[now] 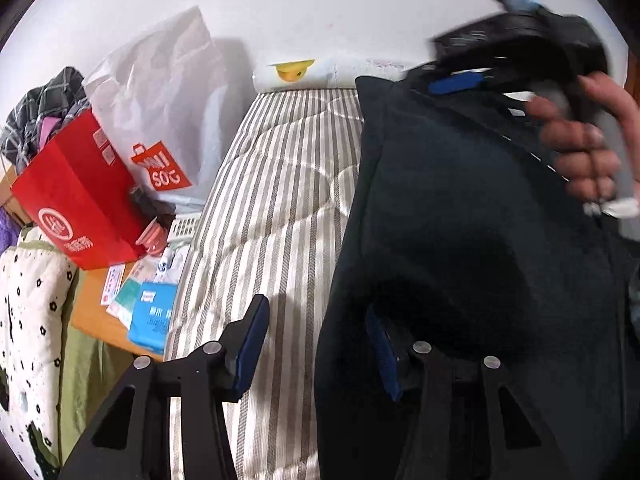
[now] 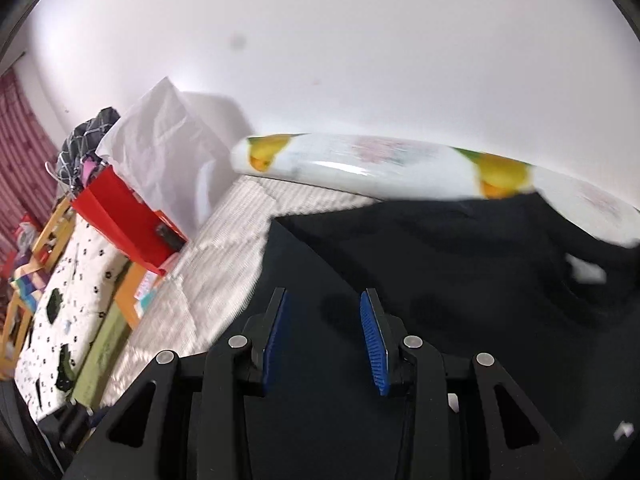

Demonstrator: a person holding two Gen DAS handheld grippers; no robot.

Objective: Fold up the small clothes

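- Dark garment is up off the striped mattress, hanging on the right side of the bed.
- Left gripper has its blue pads apart; the right pad sits tucked under the cloth's near edge, and no pinch shows.
- Right gripper hovers over the garment, jaws spread wide, gripping nothing.
- In the left wrist view, the person's hand holds the right gripper at far right, blurred.
- Red paper bag and white shopping bag stand left of the mattress.
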